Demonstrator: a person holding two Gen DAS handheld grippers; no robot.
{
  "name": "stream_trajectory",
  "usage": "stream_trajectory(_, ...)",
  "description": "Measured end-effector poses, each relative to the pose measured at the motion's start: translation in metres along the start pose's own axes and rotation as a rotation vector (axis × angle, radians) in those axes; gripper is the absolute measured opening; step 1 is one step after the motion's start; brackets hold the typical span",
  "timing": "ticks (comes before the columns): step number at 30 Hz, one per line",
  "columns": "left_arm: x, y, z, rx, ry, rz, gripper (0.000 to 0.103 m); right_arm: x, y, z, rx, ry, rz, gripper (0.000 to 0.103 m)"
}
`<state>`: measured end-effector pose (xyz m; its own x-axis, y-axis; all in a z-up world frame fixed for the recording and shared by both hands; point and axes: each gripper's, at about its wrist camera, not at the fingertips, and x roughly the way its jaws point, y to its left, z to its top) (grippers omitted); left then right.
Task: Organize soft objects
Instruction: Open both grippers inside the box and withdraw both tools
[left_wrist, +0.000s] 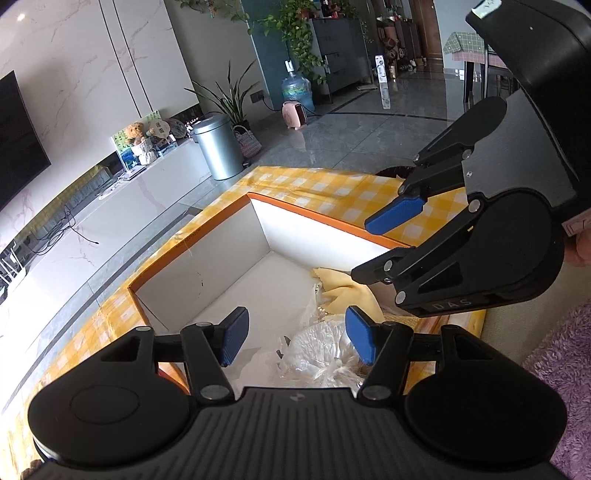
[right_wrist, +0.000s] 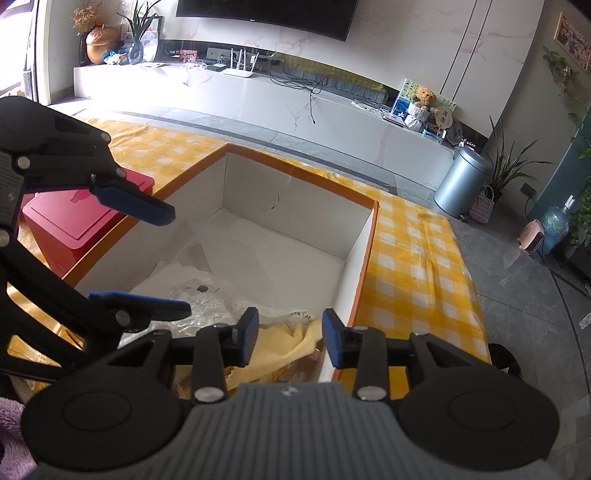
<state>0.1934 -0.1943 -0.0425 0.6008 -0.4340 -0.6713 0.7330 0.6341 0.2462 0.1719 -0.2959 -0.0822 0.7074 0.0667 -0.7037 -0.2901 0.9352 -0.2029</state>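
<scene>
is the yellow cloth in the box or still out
In. The yellow cloth lies crumpled on the floor of the orange-rimmed box, beside clear plastic bags.

Looking down over the right tongs (right_wrist: 289, 338), blue pads apart with nothing between them, above the near corner of an orange-rimmed white box (right_wrist: 364, 258). Inside the box: a yellow cloth (right_wrist: 280, 347) and crinkled clear plastic bags (right_wrist: 207, 306). At left, the left tongs (right_wrist: 155, 258), spread wide and empty. Beside the box, a red container (right_wrist: 74, 218) on the yellow-checked worktop (right_wrist: 417, 280).
</scene>
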Motion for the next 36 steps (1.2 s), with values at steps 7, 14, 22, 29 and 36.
stream_trajectory(7, -0.033, 0.006, -0.009, -0.062, -0.028, 0.048, 0.071, -0.031, 0.012, -0.005, 0.037, -0.045, -0.025, 0.042)
stream_trajectory(14, -0.071, 0.016, -0.040, -0.208, -0.048, 0.117, 0.071, -0.059, 0.033, -0.017, 0.145, -0.103, -0.030, 0.042)
stream_trajectory(22, -0.110, 0.036, -0.082, -0.411, -0.036, 0.209, 0.071, -0.080, 0.066, -0.044, 0.304, -0.133, -0.020, 0.042)
stream_trajectory(29, -0.139, 0.040, -0.114, -0.489, -0.016, 0.273, 0.071, -0.088, 0.098, -0.062, 0.383, -0.105, -0.015, 0.042)
stream_trajectory(36, -0.159, 0.035, -0.146, -0.513, 0.025, 0.306, 0.071, -0.090, 0.128, -0.065, 0.372, -0.088, 0.001, 0.042)
